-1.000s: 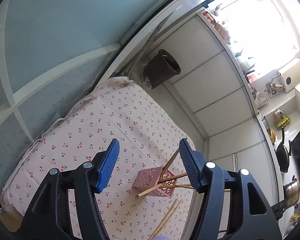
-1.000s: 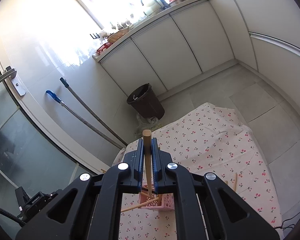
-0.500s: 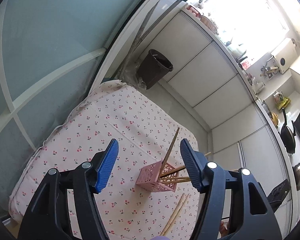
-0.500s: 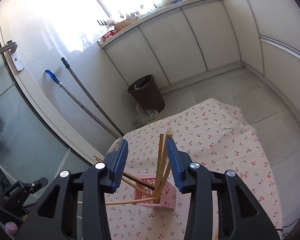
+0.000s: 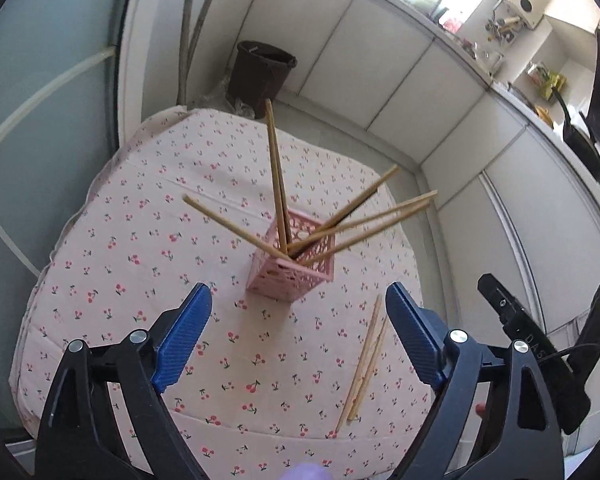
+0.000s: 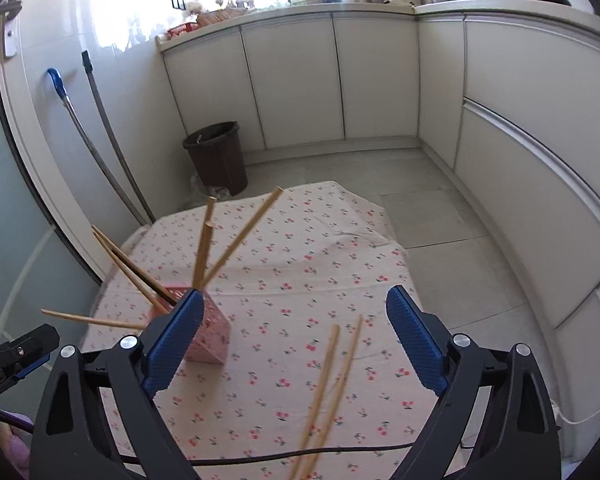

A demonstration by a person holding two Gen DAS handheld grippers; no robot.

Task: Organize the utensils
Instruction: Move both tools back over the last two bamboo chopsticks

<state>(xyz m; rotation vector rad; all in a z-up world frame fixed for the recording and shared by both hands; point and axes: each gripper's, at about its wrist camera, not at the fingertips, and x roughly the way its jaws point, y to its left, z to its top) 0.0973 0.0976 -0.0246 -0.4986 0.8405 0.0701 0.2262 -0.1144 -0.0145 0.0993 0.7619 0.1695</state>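
- Chopsticks: several stand splayed in the pink basket on the cherry-print cloth; 2 loose chopsticks lie flat beside it.
- Right gripper: jaws have just been opening, now wide apart, nothing between them.
- Left gripper: jaws have just been opening, wide apart, empty.
- Risk: a finger brushing the leaning sticks could tip the light basket.
- Risk: the thin loose pair could roll or slip out of a pinch against soft cloth.
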